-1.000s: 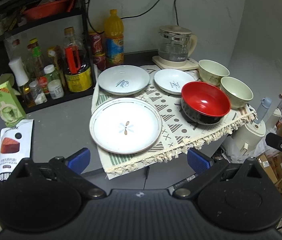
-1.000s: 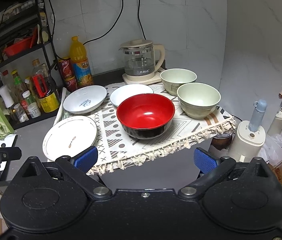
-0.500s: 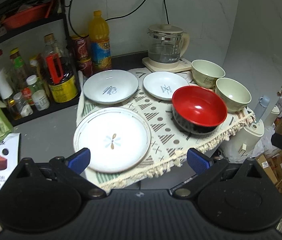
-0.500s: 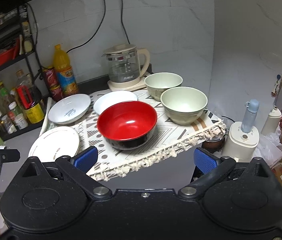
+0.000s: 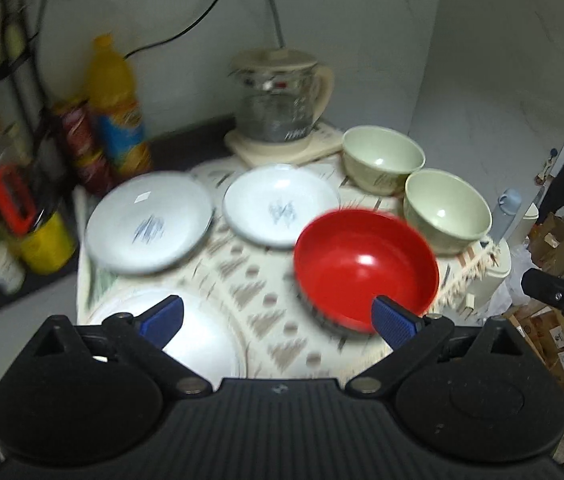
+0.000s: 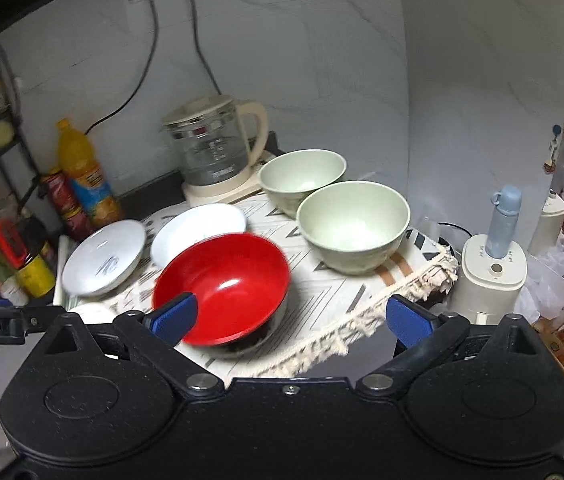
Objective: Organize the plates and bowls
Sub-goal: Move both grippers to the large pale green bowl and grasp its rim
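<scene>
Both grippers, left gripper [image 5: 278,318] and right gripper [image 6: 291,316], hang spread wide and empty at frame bottom, near a red bowl [image 6: 222,286] at center.

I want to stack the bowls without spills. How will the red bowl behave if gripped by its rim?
The red bowl looks glossy, so blue pads may slip. Its wide mouth over a narrower dark base suggests it may tilt from a one-sided grip. It looks like light lacquerware or plastic, probably not brittle.

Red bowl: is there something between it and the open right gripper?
Nothing visible. The red bowl sits at the near cloth edge, directly ahead of the right gripper. The green bowls stand behind.
</scene>
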{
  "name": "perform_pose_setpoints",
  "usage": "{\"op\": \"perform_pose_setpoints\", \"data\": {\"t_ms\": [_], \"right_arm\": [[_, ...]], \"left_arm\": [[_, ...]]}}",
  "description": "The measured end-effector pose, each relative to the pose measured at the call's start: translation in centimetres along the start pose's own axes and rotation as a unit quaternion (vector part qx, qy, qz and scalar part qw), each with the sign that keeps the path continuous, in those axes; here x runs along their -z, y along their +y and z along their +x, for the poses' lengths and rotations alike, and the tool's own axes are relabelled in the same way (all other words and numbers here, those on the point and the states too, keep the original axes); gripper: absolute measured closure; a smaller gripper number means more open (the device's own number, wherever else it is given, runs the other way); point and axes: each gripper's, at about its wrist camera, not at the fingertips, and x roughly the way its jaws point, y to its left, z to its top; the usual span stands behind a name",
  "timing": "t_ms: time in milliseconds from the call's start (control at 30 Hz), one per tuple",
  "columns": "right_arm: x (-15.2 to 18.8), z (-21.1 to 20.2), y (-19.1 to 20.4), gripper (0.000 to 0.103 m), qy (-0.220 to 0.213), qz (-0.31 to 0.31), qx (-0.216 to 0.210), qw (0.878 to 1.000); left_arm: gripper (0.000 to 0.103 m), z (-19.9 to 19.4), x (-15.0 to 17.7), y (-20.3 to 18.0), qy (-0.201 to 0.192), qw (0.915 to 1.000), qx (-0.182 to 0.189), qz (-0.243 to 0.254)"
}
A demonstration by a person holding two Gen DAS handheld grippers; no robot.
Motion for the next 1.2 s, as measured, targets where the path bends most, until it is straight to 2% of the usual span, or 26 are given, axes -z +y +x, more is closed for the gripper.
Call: {"op": "perform_pose_setpoints", "data": {"t_ms": [100, 367, 467, 533, 633, 800, 1000, 1133, 1200], "right_arm": [[-1.2, 1.6, -0.8, 0.006, -0.005, 0.012, 0.012, 1.0], [-3.1, 5.9, -2.9, 0.019, 0.005, 0.051, 0.036, 0.998], [-3.5, 7.4, -4.0, 0.021, 0.01, 0.069, 0.045, 0.997], [-3.7, 8.5, -4.7, 0.03, 0.018, 0.084, 0.048, 0.995], [-3.9, 10.2, -5.7, 0.035, 0.027, 0.107, 0.055, 0.992], [-4.0, 12.6, -7.0, 0.051, 0.042, 0.133, 0.067, 0.988], [-3.8, 15.1, -8.6, 0.055, 0.064, 0.165, 0.083, 0.981], [-3.5, 17.0, -9.6, 0.066, 0.083, 0.18, 0.084, 0.977], [-3.5, 17.9, -10.0, 0.068, 0.091, 0.184, 0.082, 0.975]], "left_arm": [[0.004, 2.1, -2.1, -0.7, 0.003, 0.9998, 0.016, 0.012], [0.009, 7.7, -6.2, -3.8, 0.014, 0.9974, 0.048, 0.051], [0.015, 9.7, -7.4, -5.2, 0.023, 0.9959, 0.062, 0.062], [0.021, 11.2, -8.1, -6.2, 0.029, 0.9947, 0.072, 0.068], [0.03, 13.3, -9.0, -7.8, 0.041, 0.9921, 0.086, 0.081], [0.038, 16.4, -10.5, -10.0, 0.054, 0.9878, 0.109, 0.097], [0.045, 20.0, -11.9, -12.2, 0.066, 0.9815, 0.134, 0.12], [0.05, 22.3, -12.6, -13.4, 0.084, 0.9785, 0.142, 0.125], [0.051, 23.3, -12.7, -13.9, 0.091, 0.9774, 0.143, 0.127]]}}
